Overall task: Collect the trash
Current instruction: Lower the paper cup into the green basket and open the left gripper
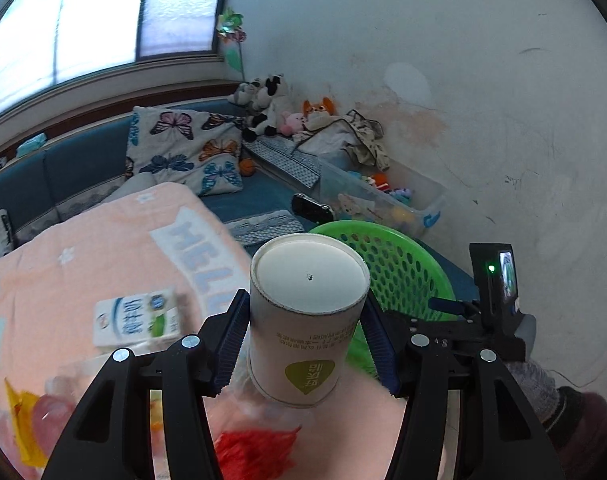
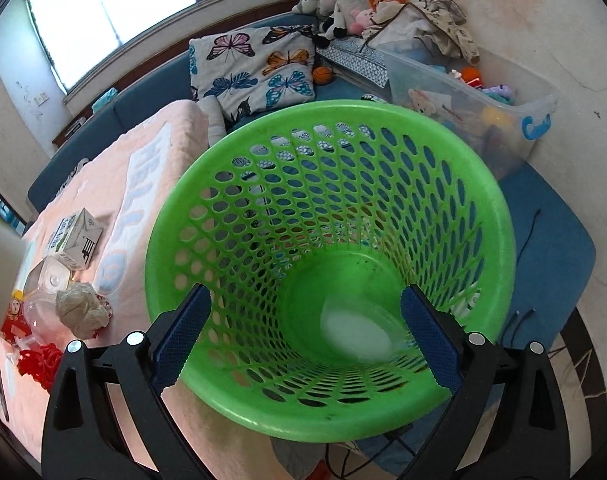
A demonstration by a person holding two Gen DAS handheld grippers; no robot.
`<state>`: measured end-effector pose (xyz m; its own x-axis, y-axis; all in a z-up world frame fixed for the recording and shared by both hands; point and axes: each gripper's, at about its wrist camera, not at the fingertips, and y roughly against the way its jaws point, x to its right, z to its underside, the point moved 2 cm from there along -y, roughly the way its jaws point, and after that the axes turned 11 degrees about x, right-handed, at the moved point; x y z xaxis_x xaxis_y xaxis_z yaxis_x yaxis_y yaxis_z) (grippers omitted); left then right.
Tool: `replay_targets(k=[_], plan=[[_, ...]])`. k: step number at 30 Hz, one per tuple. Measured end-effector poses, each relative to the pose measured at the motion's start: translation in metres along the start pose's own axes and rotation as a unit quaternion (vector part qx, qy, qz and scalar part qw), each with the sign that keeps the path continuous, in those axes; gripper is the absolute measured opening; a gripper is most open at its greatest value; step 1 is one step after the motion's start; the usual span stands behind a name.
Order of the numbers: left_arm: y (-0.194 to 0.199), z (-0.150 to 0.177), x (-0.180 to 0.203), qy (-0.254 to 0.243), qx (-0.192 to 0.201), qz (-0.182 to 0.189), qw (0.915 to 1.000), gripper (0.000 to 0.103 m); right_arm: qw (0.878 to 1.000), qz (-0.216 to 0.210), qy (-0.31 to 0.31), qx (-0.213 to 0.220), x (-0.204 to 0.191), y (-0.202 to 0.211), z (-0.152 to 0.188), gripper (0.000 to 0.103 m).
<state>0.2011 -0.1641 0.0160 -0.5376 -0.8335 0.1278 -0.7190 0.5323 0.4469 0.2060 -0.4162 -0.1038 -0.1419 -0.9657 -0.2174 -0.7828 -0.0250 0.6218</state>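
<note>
Now the white paper cup with a green leaf mark (image 1: pixel 303 320) is clamped upside down between the two blue pads of the left claw (image 1: pixel 304 346), lifted above the pink blanket (image 1: pixel 103 240). Just behind it stands the green perforated plastic basket (image 2: pixel 499 208), and something white and blurred lies on the basket's bottom. The right claw (image 2: pixel 307 336) is spread apart over the basket mouth, holding nothing. On the blanket at the left lie a white milk carton (image 2: pixel 76 240) and a crumpled grey paper ball (image 2: pixel 81 310).
</note>
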Motion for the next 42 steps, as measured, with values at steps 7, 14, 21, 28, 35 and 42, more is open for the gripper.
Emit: replay_targets(k=[7, 14, 21, 28, 35, 42], plan=[[-0.059, -0.005, 0.029, 0.005, -0.036, 0.036, 0.9987, 0.054, 0.999, 0.018, 0.008, 0.036, 0.023, 0.043, 0.001, 0.095], [-0.106, 0.005, 0.055, -0.009, -0.07, 0.048, 0.9964, 0.055, 0.998, 0.033, -0.015, 0.058, 0.049, 0.071, 0.011, 0.095], [-0.139, 0.022, 0.064, -0.016, -0.103, 0.049, 0.9933, 0.055, 0.998, 0.037, -0.027, 0.053, 0.057, 0.075, 0.025, 0.095], [-0.137, 0.028, 0.059, -0.013, -0.104, 0.048, 0.9933, 0.067, 0.998, 0.033, -0.031, 0.051, 0.052, 0.078, 0.029, 0.095], [-0.098, 0.024, 0.05, -0.022, -0.073, 0.036, 0.9964, 0.067, 0.998, 0.015, -0.016, 0.057, 0.029, 0.085, 0.028, 0.095], [-0.035, 0.027, 0.026, -0.025, -0.034, -0.005, 0.9991, 0.067, 0.998, -0.015, 0.005, 0.061, -0.006, 0.092, 0.032, 0.095]])
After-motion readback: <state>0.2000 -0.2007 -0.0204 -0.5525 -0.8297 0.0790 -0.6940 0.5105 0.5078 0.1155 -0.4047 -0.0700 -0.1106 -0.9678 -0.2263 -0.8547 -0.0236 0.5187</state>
